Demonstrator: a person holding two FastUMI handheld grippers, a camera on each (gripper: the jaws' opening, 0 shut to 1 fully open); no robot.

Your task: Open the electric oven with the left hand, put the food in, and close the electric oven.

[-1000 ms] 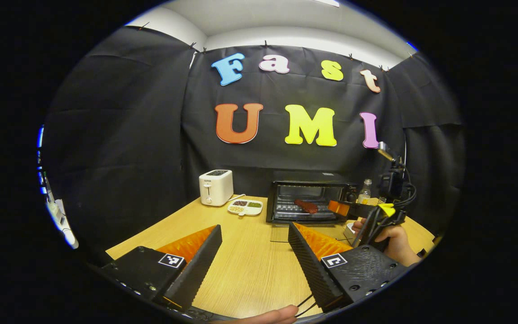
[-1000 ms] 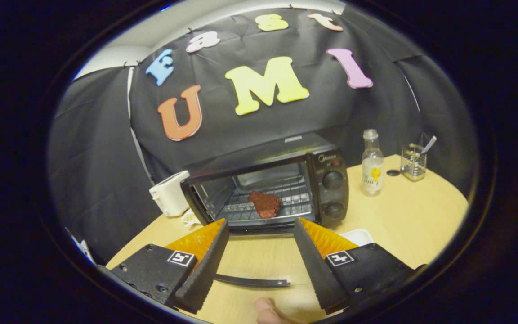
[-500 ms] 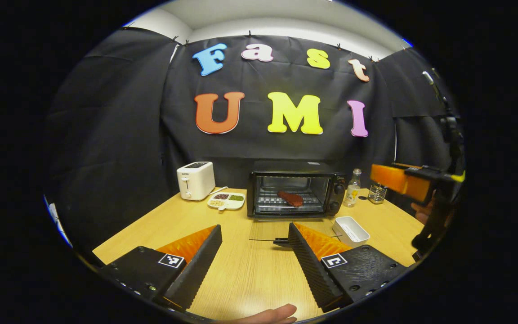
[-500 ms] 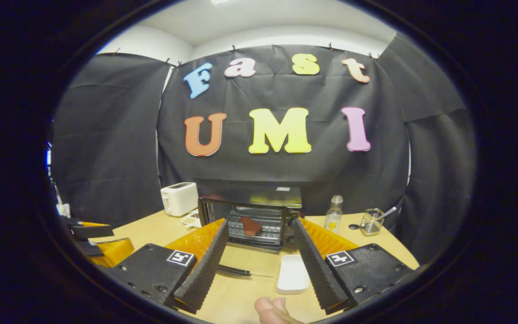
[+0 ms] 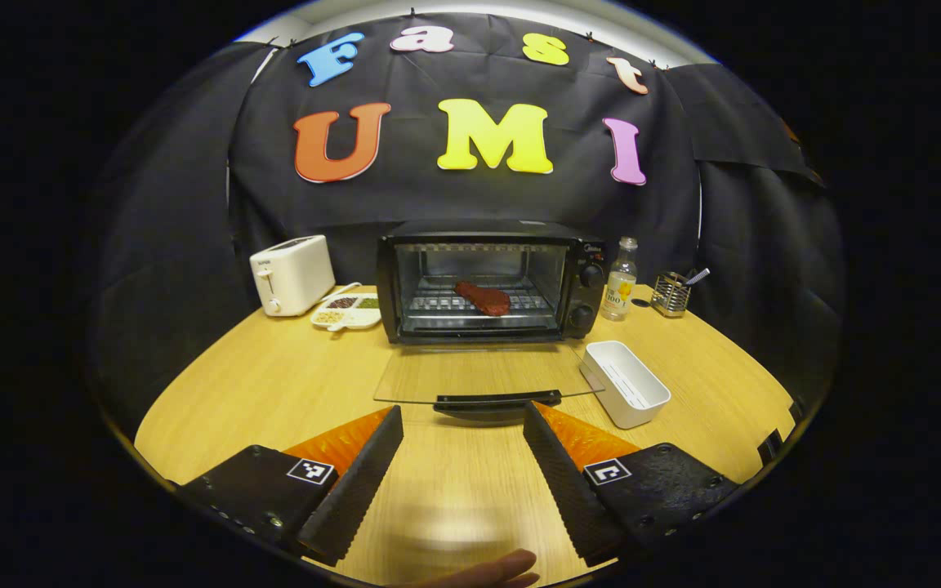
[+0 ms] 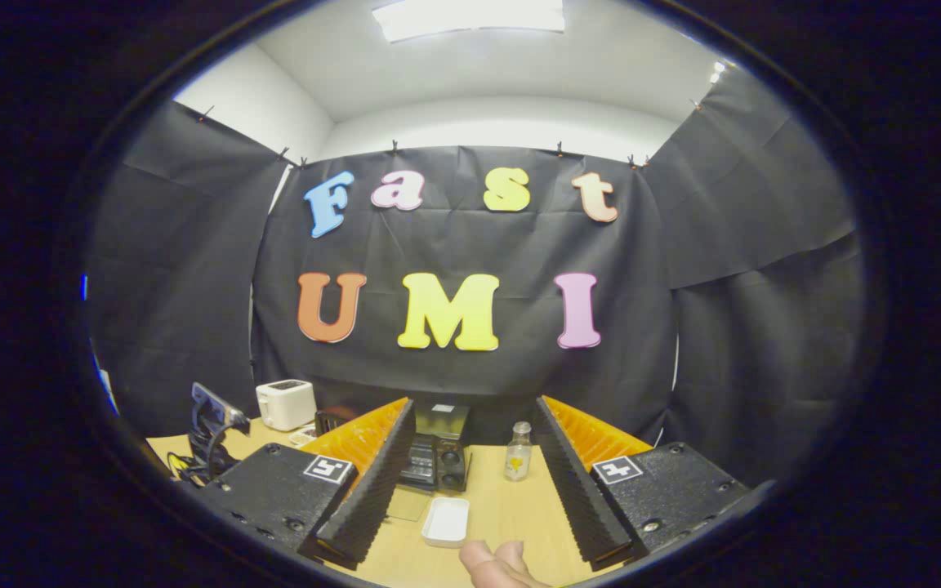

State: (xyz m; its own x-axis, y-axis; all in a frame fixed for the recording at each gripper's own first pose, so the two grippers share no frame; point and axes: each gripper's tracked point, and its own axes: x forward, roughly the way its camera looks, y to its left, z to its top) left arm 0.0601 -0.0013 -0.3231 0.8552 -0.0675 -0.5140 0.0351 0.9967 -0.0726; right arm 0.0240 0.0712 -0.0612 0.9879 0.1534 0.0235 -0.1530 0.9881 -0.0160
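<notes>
The left hand-held gripper [image 5: 458,465] hangs wide open and empty over the tabletop [image 5: 274,384], just short of the handle [image 5: 497,399] of the oven's dropped glass door. The right hand-held gripper [image 6: 472,465] is open and empty too. The oven [image 5: 487,280] holds the meat [image 5: 483,297] on its rack; the white tray [image 5: 624,383] beside it is empty. Since a second ago the left has drawn closer to the door, and the right has pulled back and tilted up

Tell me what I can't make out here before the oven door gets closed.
- Right gripper view: oven interior and food hidden behind the right gripper finger.
- Left gripper view: oven knob settings too small to tell.
- Left gripper view: wire holder contents too small to tell.
</notes>
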